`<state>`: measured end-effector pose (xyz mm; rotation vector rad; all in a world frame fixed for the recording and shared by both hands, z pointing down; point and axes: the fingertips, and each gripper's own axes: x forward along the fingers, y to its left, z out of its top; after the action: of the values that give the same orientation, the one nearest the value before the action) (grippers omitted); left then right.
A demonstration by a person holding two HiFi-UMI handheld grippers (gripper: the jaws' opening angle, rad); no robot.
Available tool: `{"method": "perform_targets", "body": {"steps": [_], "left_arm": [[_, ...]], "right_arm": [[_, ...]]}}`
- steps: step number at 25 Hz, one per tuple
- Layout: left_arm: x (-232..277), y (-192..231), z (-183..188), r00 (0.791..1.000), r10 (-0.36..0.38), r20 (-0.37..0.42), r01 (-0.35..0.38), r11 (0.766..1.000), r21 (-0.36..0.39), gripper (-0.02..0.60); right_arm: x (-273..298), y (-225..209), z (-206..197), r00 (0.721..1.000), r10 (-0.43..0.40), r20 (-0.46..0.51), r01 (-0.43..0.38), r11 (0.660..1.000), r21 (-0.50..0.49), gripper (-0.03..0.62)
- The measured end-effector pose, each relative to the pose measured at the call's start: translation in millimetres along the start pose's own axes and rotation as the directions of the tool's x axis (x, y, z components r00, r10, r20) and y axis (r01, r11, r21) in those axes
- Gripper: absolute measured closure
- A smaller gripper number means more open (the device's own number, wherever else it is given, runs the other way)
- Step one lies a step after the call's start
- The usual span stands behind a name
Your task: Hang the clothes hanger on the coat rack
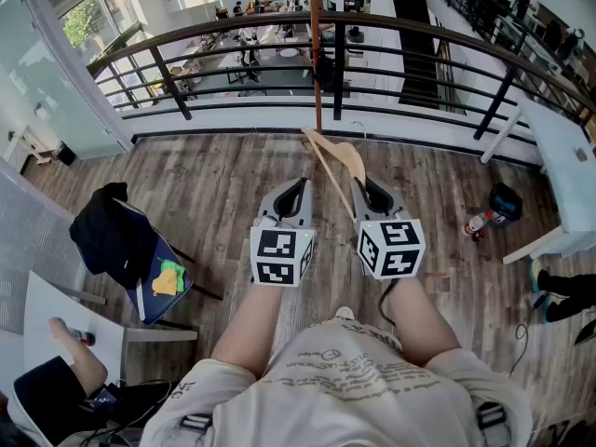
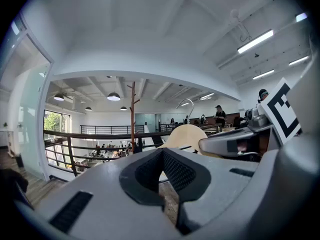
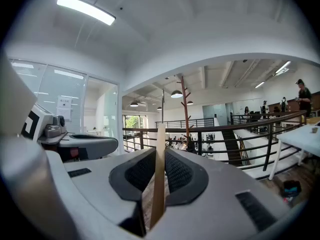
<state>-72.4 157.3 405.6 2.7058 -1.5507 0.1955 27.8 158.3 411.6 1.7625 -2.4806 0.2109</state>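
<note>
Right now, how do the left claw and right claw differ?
The right claw is clamped on an arm of the wooden hanger; the left claw holds nothing. The right claw's jaws stand apart by the hanger's thickness; the left claw's jaws meet at the tips. Shared: both sit side by side, pointing roughly level toward the coat rack.

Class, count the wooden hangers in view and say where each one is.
1. The hanger is clamped in the right gripper, held out towards the coat rack by the railing. None shows on the rack.
</note>
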Motion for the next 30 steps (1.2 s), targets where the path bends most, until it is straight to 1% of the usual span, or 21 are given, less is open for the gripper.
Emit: {"method": "perform_targets", "body": {"steps": [5, 9, 14, 24, 30], "left_arm": [[12.0, -2.7, 0.8, 1.0, -0.006, -0.007, 0.006, 1.0, -0.009, 0.578], [29.8, -0.7, 4.0, 1.0, 0.004, -0.014, -0.004, 1.0, -0.019, 0.578], [48.1, -2.1, 3.8, 0.999, 0.028, -0.025, -0.029, 0.999, -0.029, 0.578], [113.0, -26.0, 14.2, 0.999, 0.046, -0.011, -0.046, 0.998, -0.031, 0.578], [147.3, -26.9, 5.9, 0.998, 0.056, -0.024, -0.057, 0.997, -0.05, 0.578]], "right_arm": [[8.3, -6.1, 0.8, 1.0, 0.002, -0.004, -0.002, 1.0, 0.005, 0.542], [20.8, -20.6, 4.9, 1.0, 0.003, -0.001, -0.003, 1.0, 0.013, 0.542], [32.3, -34.9, 5.5, 0.999, 0.037, 0.003, -0.037, 0.999, 0.038, 0.542], [55.4, -95.6, 17.7, 0.998, 0.068, 0.013, -0.068, 0.998, 0.008, 0.543], [78.9, -124.4, 14.0, 0.996, 0.086, 0.003, -0.086, 0.996, 0.009, 0.543]]}}
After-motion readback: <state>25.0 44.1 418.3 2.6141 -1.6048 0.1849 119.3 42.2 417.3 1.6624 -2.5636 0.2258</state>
